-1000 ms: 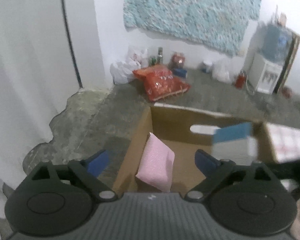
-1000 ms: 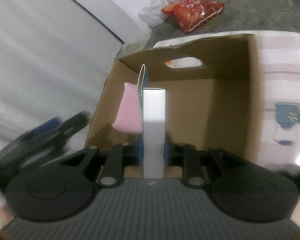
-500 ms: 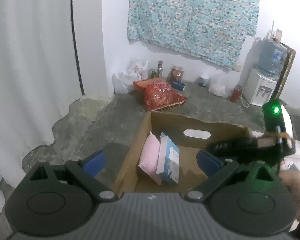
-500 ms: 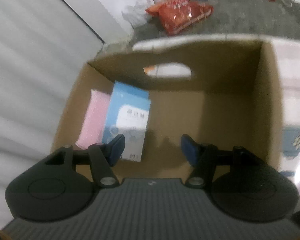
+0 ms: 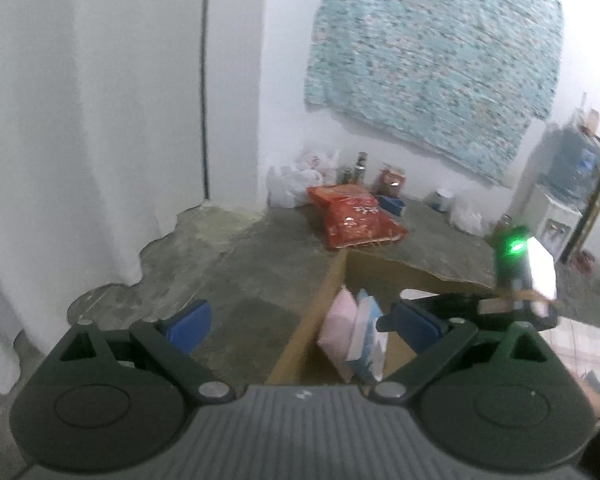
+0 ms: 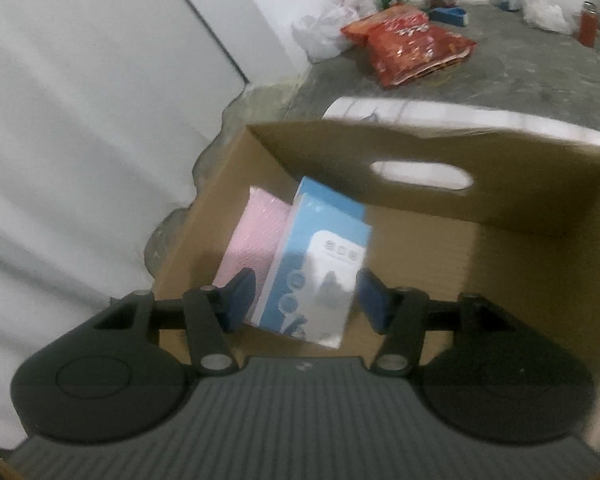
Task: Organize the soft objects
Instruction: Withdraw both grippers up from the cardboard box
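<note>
An open cardboard box [image 6: 540, 184] stands on the floor. Inside it, against the left wall, a pink soft pack [image 6: 252, 236] stands on edge, and a blue-and-white pack [image 6: 320, 264] leans on it. My right gripper [image 6: 306, 298] hovers over the box with its jaws closing. The blue pack lies below and between the fingers, and the pads do not press on it. In the left wrist view the box wall [image 5: 312, 332], the pink pack [image 5: 338, 328] and the blue pack [image 5: 366, 332] show at lower right. My left gripper [image 5: 302, 326] is open with nothing in it, over the box's left edge.
A red snack bag [image 6: 408, 40], white plastic bags [image 6: 324, 32] and bottles lie on the concrete floor beyond the box. A white curtain [image 5: 80, 120] hangs at left. A water dispenser [image 5: 560, 216] stands at far right, and a checked cloth [image 5: 584, 336] lies right of the box.
My right gripper has let go of the blue-and-white pack, which now leans on the pink pack in the box, and has pulled back. The left gripper has swung left and upward.
</note>
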Demonstrator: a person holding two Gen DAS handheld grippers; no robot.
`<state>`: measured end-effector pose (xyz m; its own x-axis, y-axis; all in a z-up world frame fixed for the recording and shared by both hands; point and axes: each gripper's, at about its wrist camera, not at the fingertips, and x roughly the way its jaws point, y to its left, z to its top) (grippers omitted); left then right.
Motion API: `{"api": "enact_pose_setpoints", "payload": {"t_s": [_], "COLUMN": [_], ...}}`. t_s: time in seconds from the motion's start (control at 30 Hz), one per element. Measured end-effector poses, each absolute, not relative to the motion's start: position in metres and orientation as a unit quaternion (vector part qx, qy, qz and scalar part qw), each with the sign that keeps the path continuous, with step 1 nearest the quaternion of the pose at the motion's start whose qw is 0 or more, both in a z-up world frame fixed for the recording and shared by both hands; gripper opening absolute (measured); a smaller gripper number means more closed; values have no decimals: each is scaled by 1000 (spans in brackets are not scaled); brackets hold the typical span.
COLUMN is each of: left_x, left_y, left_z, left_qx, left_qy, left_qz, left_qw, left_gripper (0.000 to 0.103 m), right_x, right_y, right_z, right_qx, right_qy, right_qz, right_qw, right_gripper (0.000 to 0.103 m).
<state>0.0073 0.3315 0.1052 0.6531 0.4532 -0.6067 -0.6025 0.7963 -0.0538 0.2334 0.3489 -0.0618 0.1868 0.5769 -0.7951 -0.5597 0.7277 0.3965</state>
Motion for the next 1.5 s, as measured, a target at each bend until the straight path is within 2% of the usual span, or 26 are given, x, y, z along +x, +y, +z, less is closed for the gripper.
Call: {"api": "enact_pose_setpoints", "payload": {"t_s": [0.4, 0.47, 0.53, 0.67, 0.73, 1.07, 1.2, 1.33, 1.4, 1.43, 1.47, 1.5], "left_x": [-32, -31, -28, -22, -21, -21, -24, -27, -30, -32, -33, -34], "left_y": [355, 358, 358, 355, 352, 341, 341, 344, 346, 347, 348, 350], "left_z": [88, 84, 80, 78, 77, 77, 76, 75, 76, 77, 77, 78], "left_qx": [-152, -159, -163, -165, -162, -160, -165, -164, -165, -165, -166, -167], "left_qy": [311, 315, 317, 318, 320, 312, 310, 307, 302, 299, 297, 295], "left_qz": [322, 322, 322, 314, 308, 288, 286, 289, 293, 295, 297, 299], "left_qw": [881, 879, 877, 879, 881, 891, 892, 892, 892, 892, 892, 892], "left_gripper": [99, 99, 99, 99, 99, 99, 99, 99, 99, 99, 99, 99], "right_x": [236, 239, 244, 259, 261, 254, 252, 240, 229, 223, 218, 215], "right_y": [400, 395, 387, 362, 351, 327, 327, 338, 350, 356, 362, 367], "right_z": [-112, -114, -115, -113, -111, -82, -91, -84, -76, -73, -70, -67], "right_qx": [25, 34, 52, 121, 133, 1, 1, 6, -18, -27, -32, -34], "right_qy": [548, 552, 558, 578, 589, 548, 557, 533, 509, 501, 493, 490], "right_qz": [358, 353, 354, 349, 339, 290, 292, 343, 377, 387, 395, 401], "right_qw": [756, 755, 749, 728, 722, 785, 777, 774, 773, 774, 774, 773], "right_gripper": [56, 42, 39, 25, 21, 21, 21, 25, 40, 54, 60, 61]}}
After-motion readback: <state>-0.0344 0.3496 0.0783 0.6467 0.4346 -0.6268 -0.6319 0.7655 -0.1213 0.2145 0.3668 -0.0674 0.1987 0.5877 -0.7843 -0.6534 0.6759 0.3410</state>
